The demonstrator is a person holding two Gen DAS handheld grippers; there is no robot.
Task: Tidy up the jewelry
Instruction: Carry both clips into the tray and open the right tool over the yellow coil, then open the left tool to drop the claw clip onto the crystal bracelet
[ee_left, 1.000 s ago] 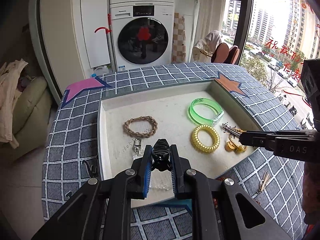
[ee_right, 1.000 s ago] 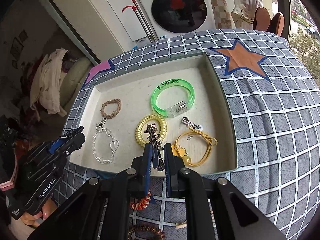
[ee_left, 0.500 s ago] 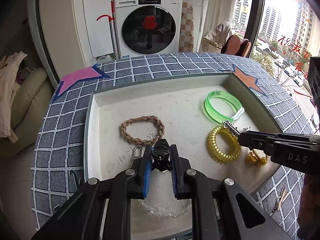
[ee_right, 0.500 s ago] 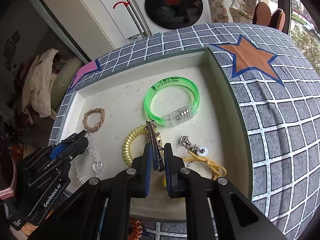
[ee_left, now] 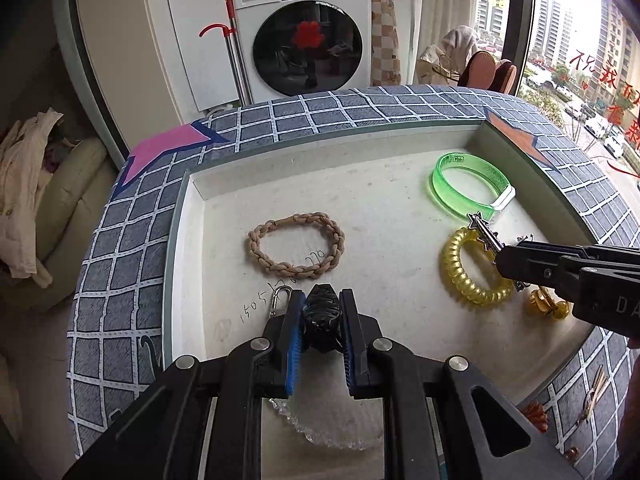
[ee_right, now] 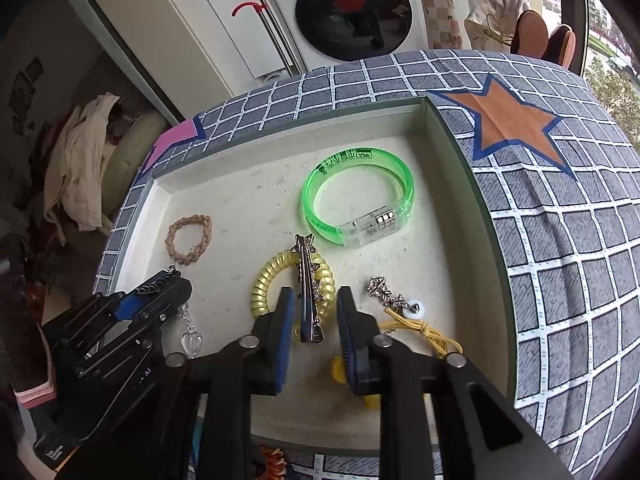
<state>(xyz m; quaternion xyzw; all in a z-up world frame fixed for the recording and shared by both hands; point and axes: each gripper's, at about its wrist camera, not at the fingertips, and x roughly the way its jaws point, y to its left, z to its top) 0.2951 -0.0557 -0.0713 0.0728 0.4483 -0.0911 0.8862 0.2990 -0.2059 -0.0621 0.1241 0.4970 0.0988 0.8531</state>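
the left gripper (ee_left: pixel 320 312) clamped a black claw clip (ee_left: pixel 321 316) above the tray (ee_left: pixel 320 140) near its front edge, just short of the braided tan bracelet (ee_left: pixel 296 245). the right gripper (ee_right: pixel 311 312) stood wide, its jaws clear of a silver star barrette (ee_right: pixel 307 280) lying across the yellow coil hair tie (ee_right: pixel 260 288) near the tray's front right corner. the release likely went best with the right gripper lifting straight up, so no jaw dragged the barrette toward the green bangle (ee_right: pixel 356 196)
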